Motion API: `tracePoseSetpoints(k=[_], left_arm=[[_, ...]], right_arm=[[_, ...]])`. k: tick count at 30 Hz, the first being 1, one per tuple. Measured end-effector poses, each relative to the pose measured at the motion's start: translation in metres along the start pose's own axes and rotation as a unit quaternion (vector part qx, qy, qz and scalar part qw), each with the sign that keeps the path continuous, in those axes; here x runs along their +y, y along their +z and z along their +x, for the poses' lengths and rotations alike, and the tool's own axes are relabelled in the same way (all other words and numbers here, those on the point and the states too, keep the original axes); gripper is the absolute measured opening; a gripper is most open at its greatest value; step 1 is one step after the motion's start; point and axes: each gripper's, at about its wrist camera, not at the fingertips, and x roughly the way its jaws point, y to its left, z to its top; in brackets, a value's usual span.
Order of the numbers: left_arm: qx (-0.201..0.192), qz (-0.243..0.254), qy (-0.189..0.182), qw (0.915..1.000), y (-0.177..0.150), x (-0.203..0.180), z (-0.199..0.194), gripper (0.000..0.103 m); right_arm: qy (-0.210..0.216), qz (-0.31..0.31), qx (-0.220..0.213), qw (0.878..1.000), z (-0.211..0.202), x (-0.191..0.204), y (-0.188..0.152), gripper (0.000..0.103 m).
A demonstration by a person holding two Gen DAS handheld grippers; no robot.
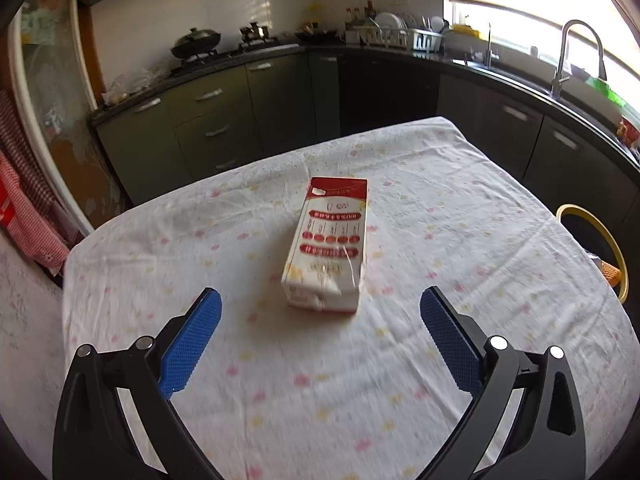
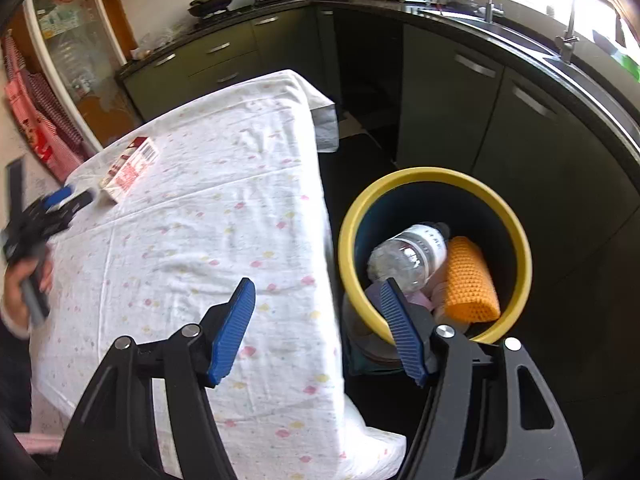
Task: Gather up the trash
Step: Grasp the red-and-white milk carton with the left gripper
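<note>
Yellow-rimmed bin (image 2: 436,176) holding 1 clear bottle (image 2: 412,254), orange mesh (image 2: 470,280) (perhaps a sponge)

I can't read the carton (image 1: 326,246); its print is blurred. My left gripper (image 2: 60,204) is a smear at the frame edge. The bin (image 2: 516,240) hides whatever lies under the bottle (image 2: 408,256).

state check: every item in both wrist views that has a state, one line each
carton: lying flat on the tablecloth, not gripped
left gripper: open, empty, pointing at the carton
right gripper: open, empty, beside the bin
bin: on the floor next to the table, partly filled
bottle: in the bin, on its side
orange mesh piece: in the bin beside the bottle
tablecloth: spread over the table, wrinkled
</note>
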Motion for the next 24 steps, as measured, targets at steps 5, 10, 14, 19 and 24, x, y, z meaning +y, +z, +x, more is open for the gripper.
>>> tracePoseSetpoints(k=[5, 10, 14, 19, 24], left_arm=[[0.049, -0.002, -0.011, 0.9987, 0.023, 0.001, 0.047, 0.098], [0.073, 0.003, -0.005, 0.9973, 0.034, -0.002, 0.075, 0.092], [0.096, -0.006, -0.005, 0.9953, 0.035, -0.003, 0.091, 0.073], [0.092, -0.012, -0.014, 0.9955, 0.036, -0.007, 0.091, 0.054], [0.068, 0.005, -0.016, 0.9975, 0.034, -0.024, 0.066, 0.054]], right_arm=[[0.012, 0.004, -0.001, 1.0, -0.001, -0.007, -0.005, 0.062], [0.012, 0.009, 0.001, 1.0, 0.002, -0.015, -0.008, 0.063], [0.014, 0.013, 0.004, 1.0, 0.004, -0.02, -0.008, 0.063], [0.017, 0.013, 0.004, 1.0, 0.004, -0.022, -0.009, 0.063], [0.021, 0.008, 0.001, 1.0, 0.002, -0.02, -0.011, 0.063]])
